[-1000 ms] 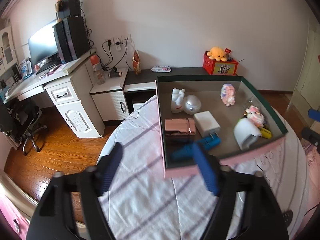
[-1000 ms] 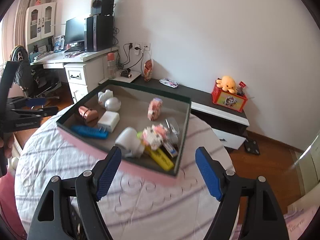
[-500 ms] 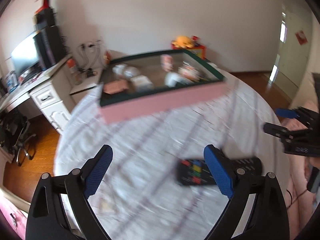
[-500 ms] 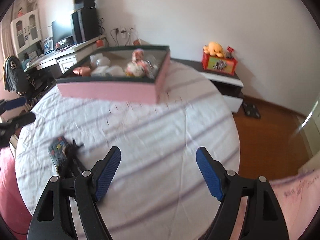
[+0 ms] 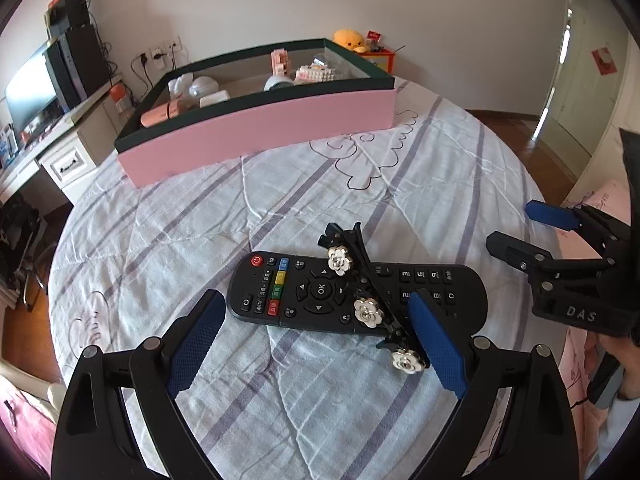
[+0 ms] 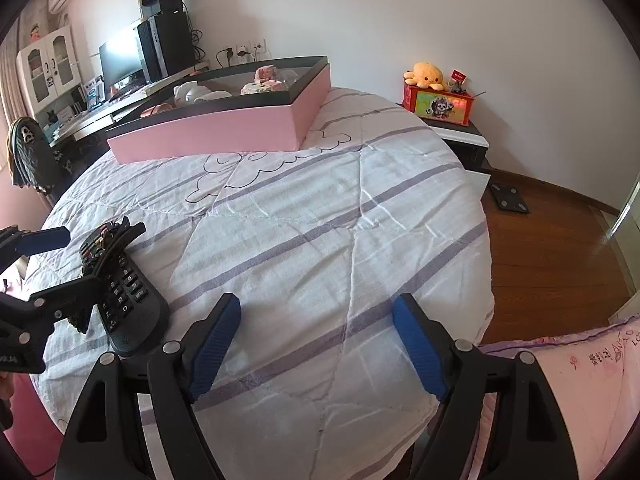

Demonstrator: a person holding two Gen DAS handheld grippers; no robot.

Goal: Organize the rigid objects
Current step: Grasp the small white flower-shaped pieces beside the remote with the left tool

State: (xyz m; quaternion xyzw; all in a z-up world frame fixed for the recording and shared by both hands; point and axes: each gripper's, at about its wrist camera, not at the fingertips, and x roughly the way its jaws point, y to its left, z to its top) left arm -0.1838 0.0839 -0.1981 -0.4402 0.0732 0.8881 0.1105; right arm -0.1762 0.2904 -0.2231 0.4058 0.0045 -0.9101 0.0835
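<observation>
Since the earlier frames, both grippers have swung away from the pink-sided, dark-rimmed rectangular box (image 5: 256, 128) and come down over the near part of the white quilt with lilac stripes (image 5: 280, 208); the left gripper's jaws have just been opening, with nothing pressed between them. A black plastic remote control with coloured buttons (image 5: 312, 292) lies flat on the quilt, well apart from the box and on its near side. Across the remote, diagonally, rests a black hair clip set with three white flower ornaments (image 5: 362, 280); its lower end overhangs the remote's near edge. The left gripper (image 5: 316, 336) hovers above the remote, blue pads spread wide; the right-hand pad stands just beside the clip's lowest flower, contact uncertain. The right gripper (image 6: 316, 344) hangs over bare quilt to the right of the remote, jaws likewise apart and empty. The box sits at the quilt's far edge and contains small items: a pink cylinder, white objects, pink-and-white figures. Beyond the box stand a white desk with drawers (image 5: 68, 156), a dark monitor (image 5: 28, 88) and, on a low dark cabinet, a red box bearing a yellow plush octopus (image 6: 428, 74).
</observation>
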